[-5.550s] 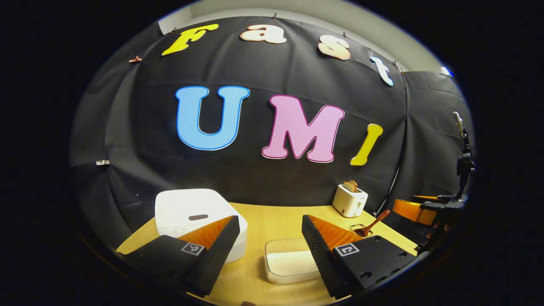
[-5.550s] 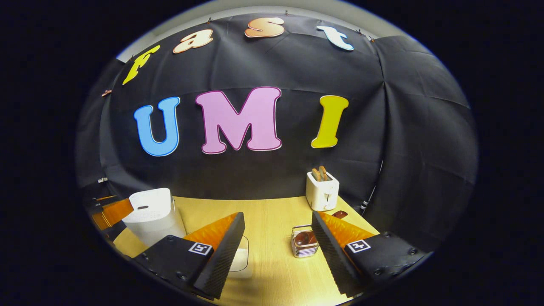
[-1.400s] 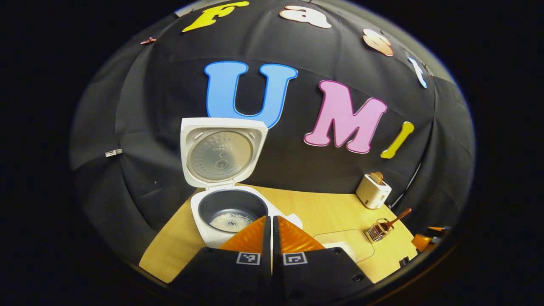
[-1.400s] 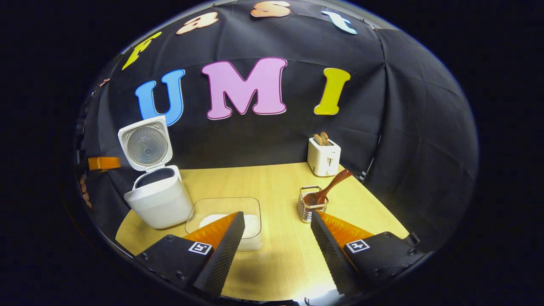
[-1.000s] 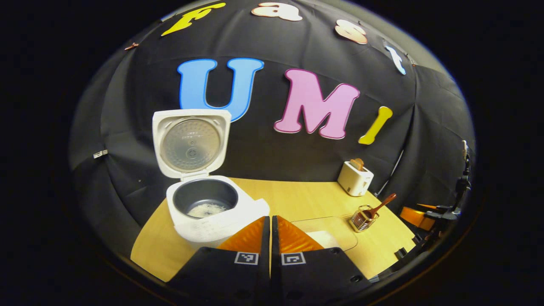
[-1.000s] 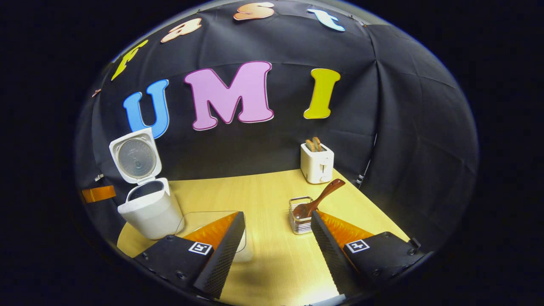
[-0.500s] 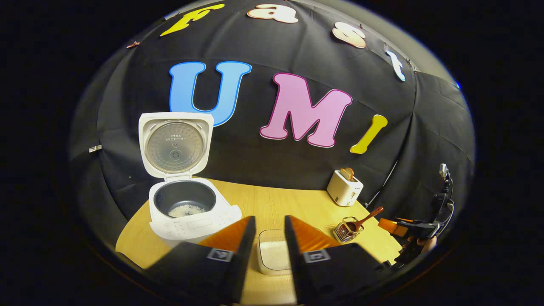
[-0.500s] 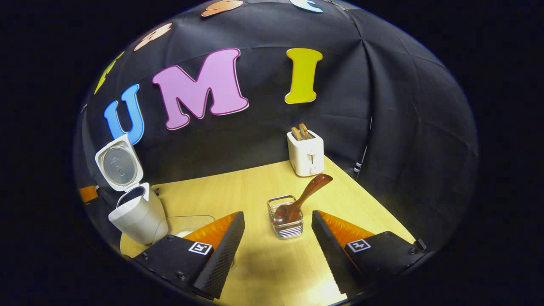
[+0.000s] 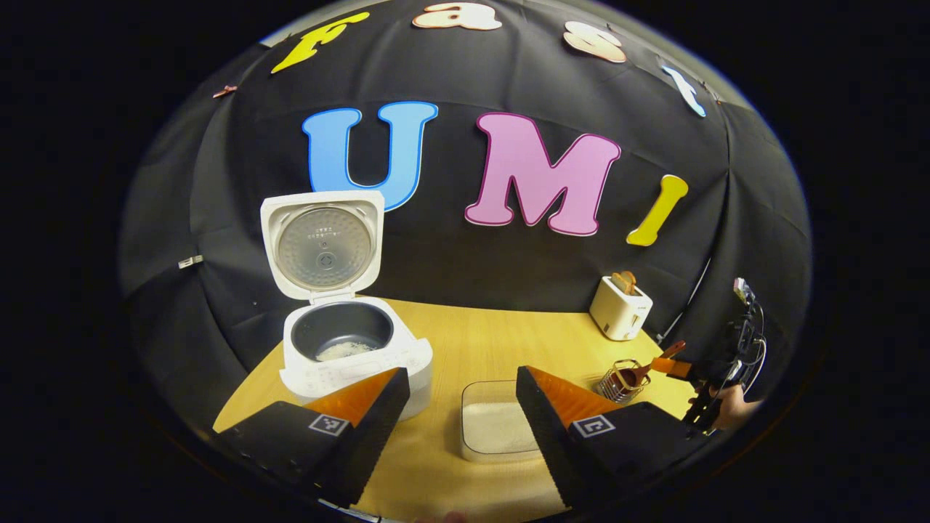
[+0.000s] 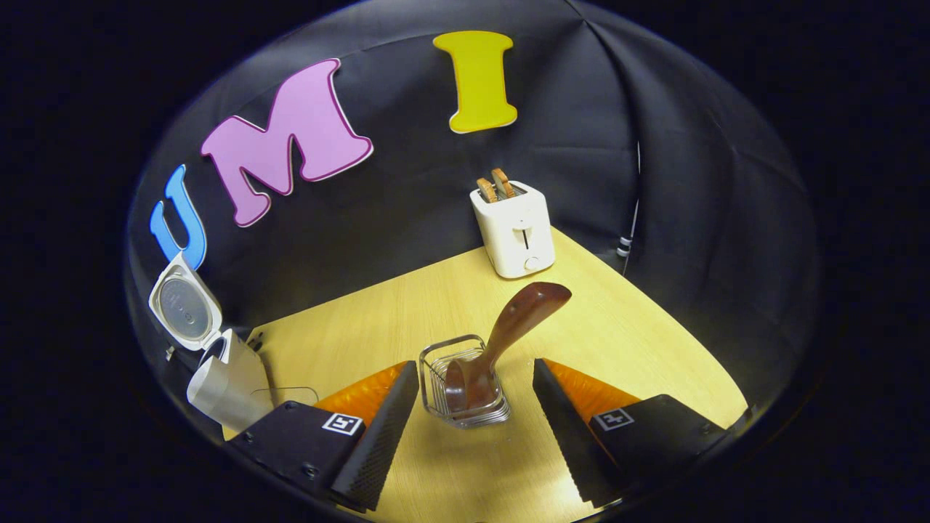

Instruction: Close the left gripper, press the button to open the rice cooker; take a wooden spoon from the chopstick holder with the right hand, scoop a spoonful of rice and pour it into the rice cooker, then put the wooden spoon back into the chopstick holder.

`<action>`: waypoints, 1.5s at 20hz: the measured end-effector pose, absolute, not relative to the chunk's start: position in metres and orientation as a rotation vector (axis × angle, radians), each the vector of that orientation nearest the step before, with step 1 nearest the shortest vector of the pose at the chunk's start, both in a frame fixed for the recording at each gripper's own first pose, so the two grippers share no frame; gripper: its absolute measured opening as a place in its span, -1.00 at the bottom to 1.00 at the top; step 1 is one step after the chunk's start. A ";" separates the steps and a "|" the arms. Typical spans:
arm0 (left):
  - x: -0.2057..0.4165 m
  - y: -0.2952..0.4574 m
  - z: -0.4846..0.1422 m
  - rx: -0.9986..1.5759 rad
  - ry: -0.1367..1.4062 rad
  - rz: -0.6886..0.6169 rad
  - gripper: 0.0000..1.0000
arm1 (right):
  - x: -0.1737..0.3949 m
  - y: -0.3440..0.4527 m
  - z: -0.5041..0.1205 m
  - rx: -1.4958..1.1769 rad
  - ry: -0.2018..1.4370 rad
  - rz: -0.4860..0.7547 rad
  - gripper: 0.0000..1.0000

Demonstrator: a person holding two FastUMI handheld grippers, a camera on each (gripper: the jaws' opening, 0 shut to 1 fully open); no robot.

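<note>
Wooden table (image 10: 378,312), black cloth behind. Rice cooker (image 9: 349,349) lid up. My right gripper (image 10: 476,403) wide open, empty, around chopstick holder (image 10: 465,385). Next: pinch wooden spoon (image 10: 519,312) handle, lift. Left gripper (image 9: 461,407) open, idle.

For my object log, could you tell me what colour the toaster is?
The toaster is white; the right gripper view shows it best.

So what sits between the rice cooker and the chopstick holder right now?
In the left gripper view, the clear rice container lies on the table between the open rice cooker and the chopstick holder.
</note>
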State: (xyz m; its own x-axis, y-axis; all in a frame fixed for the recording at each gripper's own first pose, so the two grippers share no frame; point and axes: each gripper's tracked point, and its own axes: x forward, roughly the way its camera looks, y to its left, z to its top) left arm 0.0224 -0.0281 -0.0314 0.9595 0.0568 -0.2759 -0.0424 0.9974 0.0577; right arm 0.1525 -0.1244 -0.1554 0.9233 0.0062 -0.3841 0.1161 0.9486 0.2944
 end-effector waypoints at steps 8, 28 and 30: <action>0.019 -0.022 -0.039 -0.072 0.315 0.132 0.92 | 0.211 -0.145 -0.173 0.362 0.391 -0.122 0.97; 0.023 -0.033 -0.053 -0.053 0.350 0.109 0.92 | 0.228 -0.131 -0.153 0.392 0.402 -0.056 -0.80; 0.026 -0.026 -0.049 -0.072 0.345 0.107 0.92 | 0.227 -0.130 -0.130 0.360 0.370 -0.060 -0.80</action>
State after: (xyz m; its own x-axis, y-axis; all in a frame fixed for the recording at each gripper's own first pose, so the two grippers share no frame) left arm 0.0257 -0.0261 -0.0490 0.9357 0.0919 -0.3406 -0.1165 0.9918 -0.0524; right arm 0.2270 -0.1302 -0.1297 0.9312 0.0083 -0.3644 0.1221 0.9348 0.3335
